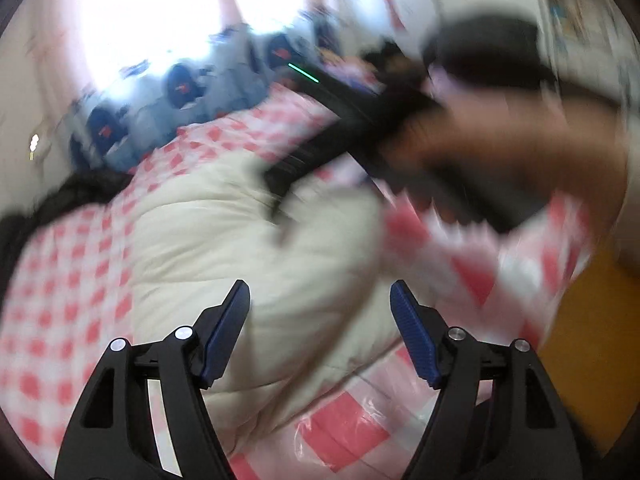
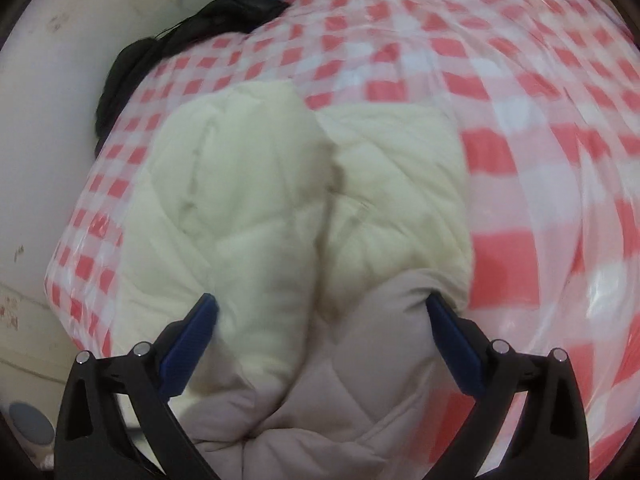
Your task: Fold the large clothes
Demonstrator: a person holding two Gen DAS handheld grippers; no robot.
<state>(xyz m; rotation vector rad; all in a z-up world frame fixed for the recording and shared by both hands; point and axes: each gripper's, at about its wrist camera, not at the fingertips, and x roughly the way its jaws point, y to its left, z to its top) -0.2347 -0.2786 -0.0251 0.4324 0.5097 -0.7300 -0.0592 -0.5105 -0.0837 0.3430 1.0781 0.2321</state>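
A cream padded jacket [image 1: 256, 264] lies on a red-and-white checked cloth [image 1: 60, 300]. My left gripper [image 1: 320, 300] is open above the jacket, holding nothing. In the left wrist view the right gripper [image 1: 280, 200] reaches in from the upper right, blurred, its tip over the jacket. In the right wrist view the cream jacket [image 2: 248, 184] lies partly folded, with its greyish lining [image 2: 360, 380] showing near the camera. My right gripper [image 2: 320, 308] is open, its fingers set either side of a bulge of the jacket without closing on it.
A black garment [image 2: 168, 40] lies at the far left edge of the checked cloth [image 2: 520, 120]. Blue items [image 1: 180, 88] stand behind, under a bright window. A pale wall [image 2: 48, 120] is at the left. Orange floor [image 1: 592, 340] shows to the right.
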